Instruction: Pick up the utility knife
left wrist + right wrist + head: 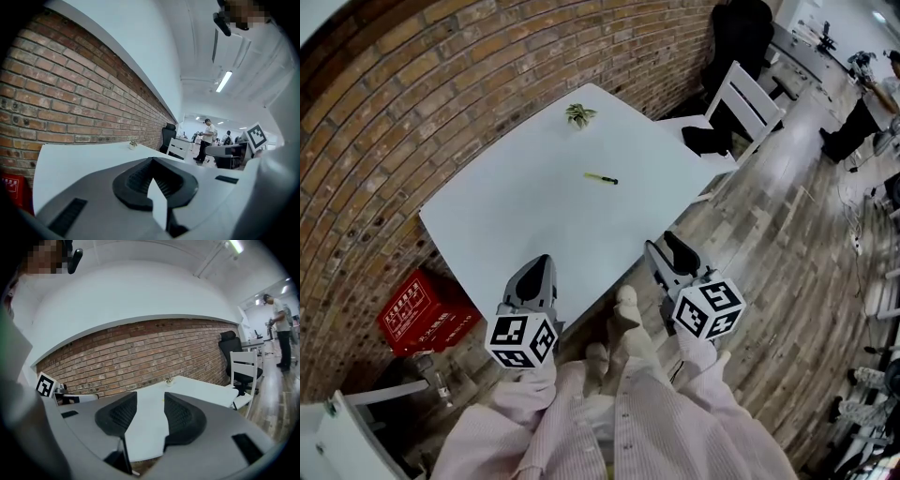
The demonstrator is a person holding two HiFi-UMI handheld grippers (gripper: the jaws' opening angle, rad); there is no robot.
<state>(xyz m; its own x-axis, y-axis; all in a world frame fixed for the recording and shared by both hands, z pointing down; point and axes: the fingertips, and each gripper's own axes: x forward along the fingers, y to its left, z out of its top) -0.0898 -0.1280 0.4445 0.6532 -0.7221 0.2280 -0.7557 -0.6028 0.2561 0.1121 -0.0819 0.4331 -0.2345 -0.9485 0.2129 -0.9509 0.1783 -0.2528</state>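
Here, the utility knife (602, 178) lay near the middle of the white table (506, 216), well apart from both your grippers at the table's near edge. Your left gripper (541, 267) had its jaws pressed together on nothing. Your right gripper (663, 246) held its jaws apart, with only the table showing between them.
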